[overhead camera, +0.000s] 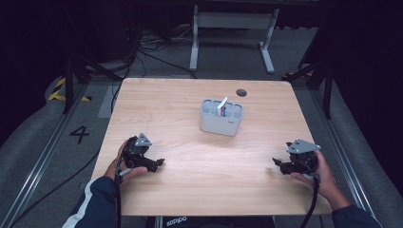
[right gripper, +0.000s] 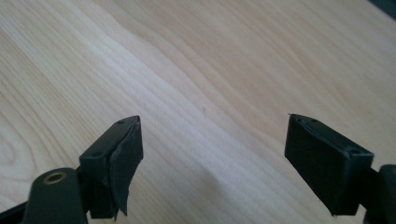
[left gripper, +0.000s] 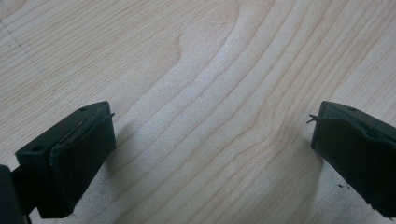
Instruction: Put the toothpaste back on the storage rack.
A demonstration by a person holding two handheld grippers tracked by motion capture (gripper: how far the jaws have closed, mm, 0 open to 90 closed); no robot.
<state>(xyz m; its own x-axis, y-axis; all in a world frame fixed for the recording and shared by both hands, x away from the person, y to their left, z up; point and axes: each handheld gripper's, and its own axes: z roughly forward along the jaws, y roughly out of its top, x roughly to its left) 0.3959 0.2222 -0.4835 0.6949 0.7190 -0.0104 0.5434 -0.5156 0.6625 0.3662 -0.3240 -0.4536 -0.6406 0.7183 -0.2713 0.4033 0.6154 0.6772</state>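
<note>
Two grippers held low over a wooden bench, a caddy between and beyond them.

The bench [overhead camera: 204,156] carries a grey caddy [overhead camera: 221,122] just past centre, toward 12 o'clock. The left gripper [overhead camera: 159,163] is held at 8 o'clock, the right gripper [overhead camera: 276,162] at 4 o'clock; both sets of fingers are spread apart over bare wood.

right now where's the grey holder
In the high view the grey holder stands right of the table's centre, toward the far edge, just in front of the dark round hole.
</note>
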